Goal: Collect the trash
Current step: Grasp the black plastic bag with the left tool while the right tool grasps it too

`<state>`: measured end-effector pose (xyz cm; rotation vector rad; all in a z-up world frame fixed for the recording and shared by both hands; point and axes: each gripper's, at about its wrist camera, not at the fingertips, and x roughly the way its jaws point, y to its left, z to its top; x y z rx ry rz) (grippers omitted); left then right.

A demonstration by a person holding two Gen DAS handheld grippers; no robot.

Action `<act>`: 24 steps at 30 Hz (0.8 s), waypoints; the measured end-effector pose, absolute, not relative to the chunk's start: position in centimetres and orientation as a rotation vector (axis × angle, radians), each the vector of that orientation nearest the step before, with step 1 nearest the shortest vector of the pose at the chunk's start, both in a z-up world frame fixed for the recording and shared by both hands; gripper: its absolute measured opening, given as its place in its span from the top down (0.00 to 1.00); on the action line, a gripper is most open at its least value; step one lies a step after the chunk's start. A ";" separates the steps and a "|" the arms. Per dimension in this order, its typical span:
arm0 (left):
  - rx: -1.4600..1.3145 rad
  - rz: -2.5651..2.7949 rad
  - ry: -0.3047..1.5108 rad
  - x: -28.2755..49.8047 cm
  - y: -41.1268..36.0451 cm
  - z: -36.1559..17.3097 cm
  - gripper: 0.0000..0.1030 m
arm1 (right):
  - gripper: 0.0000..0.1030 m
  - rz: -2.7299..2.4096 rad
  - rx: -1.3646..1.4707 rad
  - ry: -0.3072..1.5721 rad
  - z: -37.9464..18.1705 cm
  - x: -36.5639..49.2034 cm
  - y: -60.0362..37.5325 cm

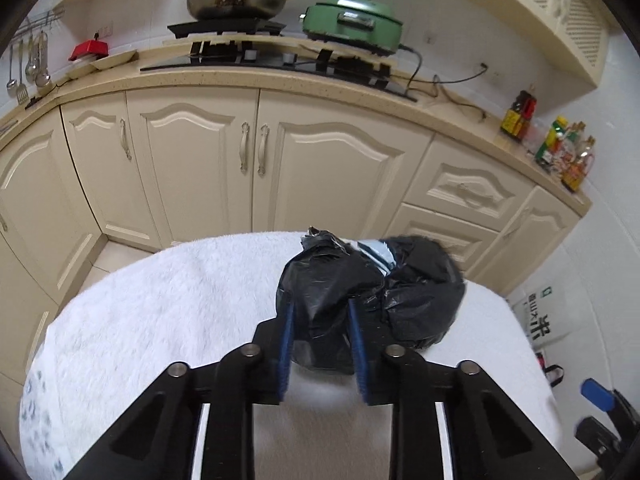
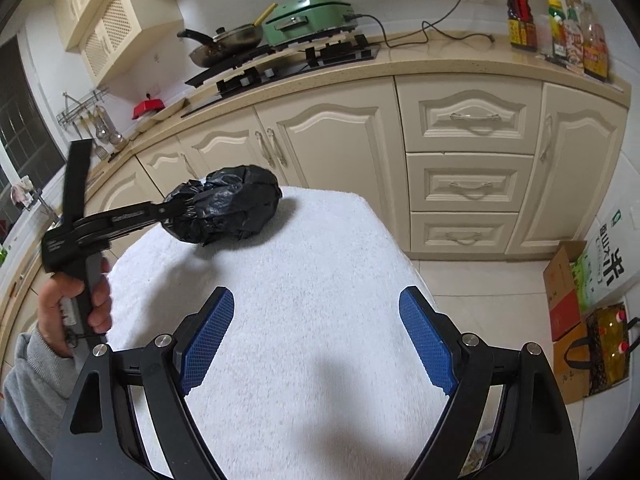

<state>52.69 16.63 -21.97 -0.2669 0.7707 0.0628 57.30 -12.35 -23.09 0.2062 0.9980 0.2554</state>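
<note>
A full black trash bag (image 1: 372, 292) lies on the white towel-covered table (image 1: 160, 312), with a scrap of light blue showing at its top. My left gripper (image 1: 322, 340) is shut on the near end of the bag; its blue pads (image 1: 286, 344) press the plastic from both sides. In the right wrist view the bag (image 2: 236, 204) sits at the table's far left, with the left gripper (image 2: 180, 212) clamped on it. My right gripper (image 2: 316, 340) is open and empty, low over the near part of the table (image 2: 320, 264), well apart from the bag.
Cream kitchen cabinets (image 1: 248, 156) stand close behind the table. The counter holds a pan (image 1: 236, 2), a green electric cooker (image 1: 352, 20) and sauce bottles (image 2: 560, 36). Cardboard boxes and a bag (image 2: 588, 332) stand on the floor at the right.
</note>
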 end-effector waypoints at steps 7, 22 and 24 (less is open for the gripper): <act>-0.227 0.000 0.739 44.8 12.9 -19.7 0.86 | 0.16 0.243 0.218 0.996 -22.1 54.3 -12.5; -0.247 -0.266 0.678 30.0 3.9 -17.0 0.87 | 0.12 0.253 0.477 0.924 -19.2 43.3 -18.9; -0.243 -0.301 0.671 28.8 2.4 -17.0 0.87 | 0.11 0.254 0.596 0.922 -19.6 42.2 -21.1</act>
